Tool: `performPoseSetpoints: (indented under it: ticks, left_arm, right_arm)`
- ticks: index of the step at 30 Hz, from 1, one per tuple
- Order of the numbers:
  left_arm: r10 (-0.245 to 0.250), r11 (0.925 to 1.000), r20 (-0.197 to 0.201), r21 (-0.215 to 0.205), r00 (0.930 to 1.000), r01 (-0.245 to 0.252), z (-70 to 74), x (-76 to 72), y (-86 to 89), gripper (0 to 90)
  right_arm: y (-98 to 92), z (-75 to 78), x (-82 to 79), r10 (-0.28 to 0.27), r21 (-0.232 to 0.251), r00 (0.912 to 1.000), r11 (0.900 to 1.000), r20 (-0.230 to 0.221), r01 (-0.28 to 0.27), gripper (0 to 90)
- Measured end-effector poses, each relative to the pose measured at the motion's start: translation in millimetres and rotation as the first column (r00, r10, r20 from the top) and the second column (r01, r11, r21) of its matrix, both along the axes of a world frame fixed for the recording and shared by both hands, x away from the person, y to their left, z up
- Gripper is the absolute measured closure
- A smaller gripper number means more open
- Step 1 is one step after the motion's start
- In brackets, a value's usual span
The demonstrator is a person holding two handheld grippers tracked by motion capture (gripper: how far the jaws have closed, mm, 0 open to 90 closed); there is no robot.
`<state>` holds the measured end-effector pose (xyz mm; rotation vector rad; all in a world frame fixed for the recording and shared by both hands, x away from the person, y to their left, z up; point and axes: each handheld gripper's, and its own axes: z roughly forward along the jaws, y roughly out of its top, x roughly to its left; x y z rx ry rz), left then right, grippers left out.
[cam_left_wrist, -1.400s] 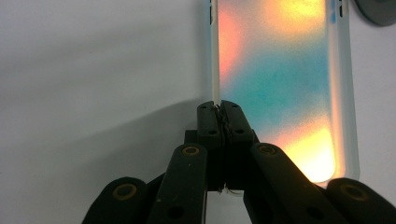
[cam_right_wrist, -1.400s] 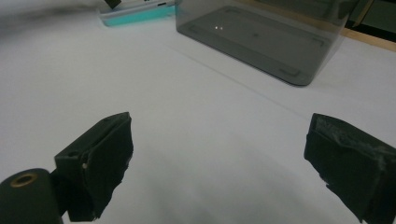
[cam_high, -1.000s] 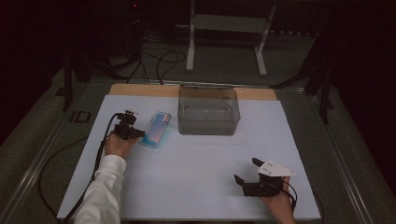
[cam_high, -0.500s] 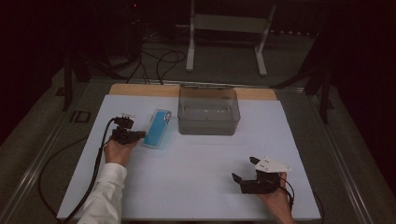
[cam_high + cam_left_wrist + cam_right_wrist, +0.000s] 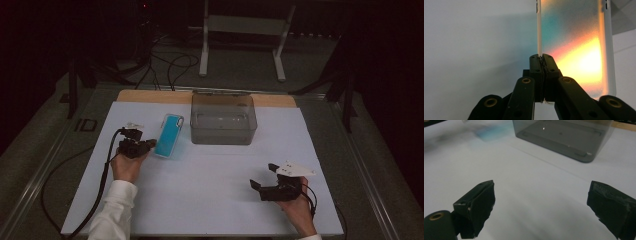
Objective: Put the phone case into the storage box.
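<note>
A teal phone case (image 5: 169, 135) with a clear rim lies lengthwise on the white sheet, left of the box. My left gripper (image 5: 145, 146) is shut on its near left edge. In the left gripper view the jaws pinch the case's white rim, with the gripper (image 5: 541, 56) closed tight and the case (image 5: 571, 37) glowing teal and orange above. My right gripper (image 5: 260, 186) rests low at the front right, open, with nothing between its fingers. In the right gripper view, bare sheet lies between the spread jaws of that gripper (image 5: 541, 195).
A clear grey plastic box (image 5: 223, 136) stands at the back middle of the white sheet (image 5: 210, 190), also seen ahead as the box (image 5: 564, 137) in the right gripper view. A wooden strip (image 5: 150, 96) runs along the far edge. Cables and a metal stand lie beyond the table.
My left hand has drawn slightly toward the near side, and the case in its jaws has turned to lie more lengthwise. The right gripper has stayed put.
</note>
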<state>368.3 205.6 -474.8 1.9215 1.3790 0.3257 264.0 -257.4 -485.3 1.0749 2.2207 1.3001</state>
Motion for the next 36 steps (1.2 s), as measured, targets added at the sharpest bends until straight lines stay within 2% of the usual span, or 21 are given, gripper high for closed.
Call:
performPoseSetpoints:
  ticks: [3, 4, 5, 13, 19, 29, 36]
  left_arm:
    - [0.012, 0.9999, 0.046, -0.012, 0.9989, -0.012, 5.2, -6.8, -3.5, 88.9]
    - [0.012, 0.9999, 0.046, -0.012, 0.9989, -0.012, 5.2, -6.8, -3.5, 88.9]
    - [0.013, 0.9999, 0.064, -0.012, 0.9979, -0.012, 7.6, -9.7, -5.2, 88.9]
    - [0.016, 0.9999, 0.108, -0.007, 0.994, -0.016, 11.7, -16.7, -10.9, 88.9]
    - [0.015, 0.9997, 0.142, -0.019, 0.9897, -0.012, 14.5, -20.3, -17.0, 88.9]
    - [0.004, 0.9998, 0.211, -0.022, 0.9775, 0.001, 24.0, -27.1, -32.1, 88.8]
    - [0.001, 0.9996, 0.238, -0.027, 0.9713, 0.006, 27.4, -29.7, -39.6, 88.9]
  right_arm:
    - [-0.1, 5.0, 3.7, 0.005, 0.015, 1.0, 1.0, -0.001, -0.005, 7.9]
    - [-0.1, 5.0, 3.7, 0.005, 0.015, 1.0, 1.0, -0.001, -0.005, 7.9]
    - [-0.6, 8.6, 6.2, 0.005, 0.035, 0.9999, 0.999, -0.009, -0.005, 7.9]
    - [1.6, 20.7, 15.4, 0.024, 0.075, 0.9997, 0.997, -0.001, -0.024, 7.9]
    - [7.3, 28.3, 23.4, 0.054, 0.123, 0.9985, 0.991, -0.006, -0.053, 8.0]
    - [22.5, 38.1, 29.4, 0.06, 0.165, 0.9982, 0.985, -0.004, -0.059, 8.0]
    - [33.7, 44.9, 34.0, 0.068, 0.201, 0.9976, 0.977, -0.007, -0.066, 8.0]
